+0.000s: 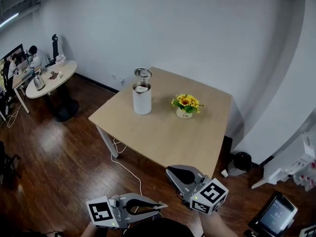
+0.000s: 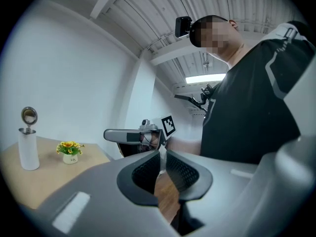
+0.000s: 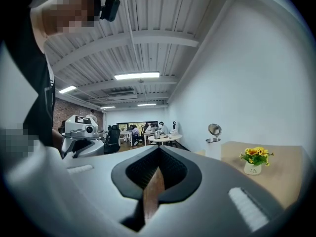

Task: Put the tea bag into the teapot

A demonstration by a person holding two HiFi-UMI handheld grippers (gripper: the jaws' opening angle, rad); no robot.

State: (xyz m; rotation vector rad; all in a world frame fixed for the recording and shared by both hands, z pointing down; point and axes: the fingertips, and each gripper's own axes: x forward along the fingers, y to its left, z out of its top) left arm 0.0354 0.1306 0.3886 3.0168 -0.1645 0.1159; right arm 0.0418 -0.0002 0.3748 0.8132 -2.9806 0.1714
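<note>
Table [image 1: 163, 132] distant in all views

The only legible print is a small dark word, seemingly "Life", on the white flower pot [image 3: 253, 169].

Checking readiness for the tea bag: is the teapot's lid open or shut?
Open: the round lid stands flipped up above the white teapot.
</note>
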